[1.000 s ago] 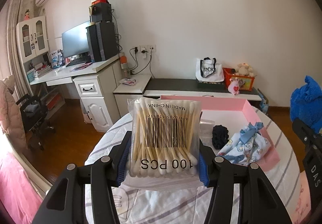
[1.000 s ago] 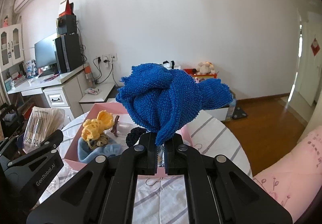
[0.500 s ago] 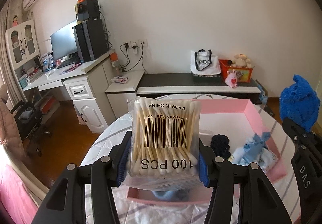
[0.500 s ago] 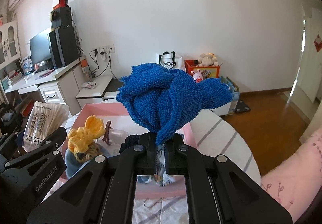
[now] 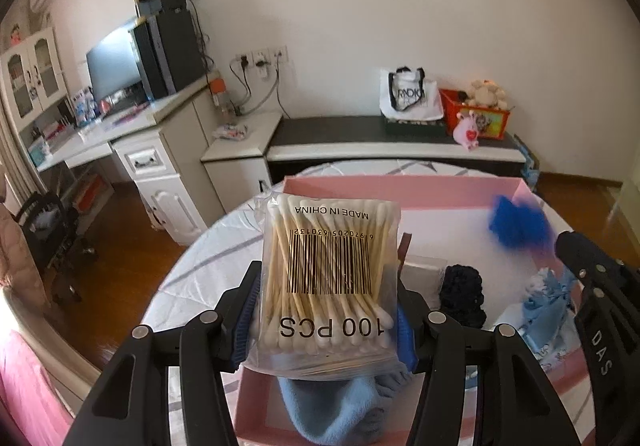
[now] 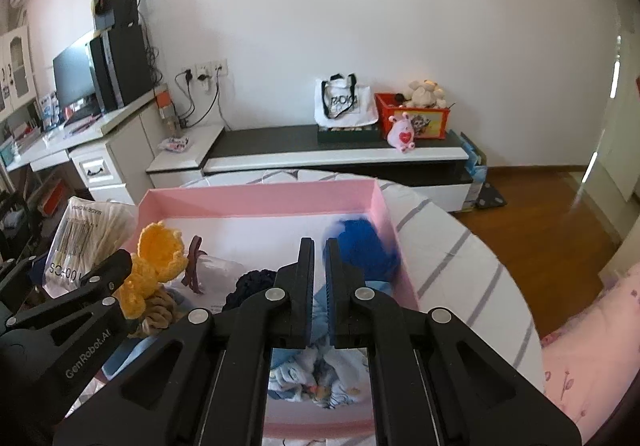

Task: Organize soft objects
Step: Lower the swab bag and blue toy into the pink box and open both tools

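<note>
Now left gripper [image 5: 326,316] clamps light, slippery clear bag of cotton swabs [image 5: 330,278] by lower sides; right gripper [image 6: 319,258] shut, empty.

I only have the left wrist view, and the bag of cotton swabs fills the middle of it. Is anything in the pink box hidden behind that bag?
Observer: Yes. A yellow crocheted toy sits in the left part of the pink box.
Operator: The right gripper is only a black edge for me. Is it gripping anything?
Observer: No. The right gripper has its jaws almost together, with nothing between them.
Operator: And the blue blur near it?
Observer: That is the blue knitted cloth. It is inside the box against the right wall, just past the fingertips and clear of them.
</note>
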`<state>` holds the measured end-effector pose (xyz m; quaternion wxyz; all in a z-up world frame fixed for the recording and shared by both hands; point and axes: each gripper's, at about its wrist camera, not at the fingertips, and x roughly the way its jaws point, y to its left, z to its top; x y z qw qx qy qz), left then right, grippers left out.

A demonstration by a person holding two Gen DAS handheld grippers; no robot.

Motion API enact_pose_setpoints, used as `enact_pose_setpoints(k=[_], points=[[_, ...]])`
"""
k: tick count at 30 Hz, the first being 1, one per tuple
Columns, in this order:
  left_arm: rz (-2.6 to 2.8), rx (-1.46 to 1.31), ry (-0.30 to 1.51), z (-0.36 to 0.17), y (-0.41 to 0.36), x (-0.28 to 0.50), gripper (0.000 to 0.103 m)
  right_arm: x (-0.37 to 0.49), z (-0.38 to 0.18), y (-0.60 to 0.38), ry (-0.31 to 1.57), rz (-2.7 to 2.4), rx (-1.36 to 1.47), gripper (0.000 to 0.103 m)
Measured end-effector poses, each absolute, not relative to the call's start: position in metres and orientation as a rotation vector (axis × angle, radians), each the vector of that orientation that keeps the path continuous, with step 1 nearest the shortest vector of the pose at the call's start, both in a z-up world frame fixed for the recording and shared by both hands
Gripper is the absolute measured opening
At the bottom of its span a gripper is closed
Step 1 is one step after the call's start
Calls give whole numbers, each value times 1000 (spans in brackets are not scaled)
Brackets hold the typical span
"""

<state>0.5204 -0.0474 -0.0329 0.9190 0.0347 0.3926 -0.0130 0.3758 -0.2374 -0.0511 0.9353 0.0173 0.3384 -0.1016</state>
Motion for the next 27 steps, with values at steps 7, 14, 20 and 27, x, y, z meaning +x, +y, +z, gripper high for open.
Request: enact_pose_setpoints(k=[7, 14, 20, 27], points=[[-34, 70, 842, -38, -44, 546, 59, 387, -63, -239, 745, -161, 36, 6], [-32, 79, 843, -38, -41, 555, 98, 383, -62, -246, 731, -240, 27, 84], [-30, 62, 868, -44, -40, 554, 101, 382, -61, -250, 741, -287, 16, 96], [-15, 57, 870, -43, -36, 549, 102, 384, -66, -248, 774, -293, -5, 100]])
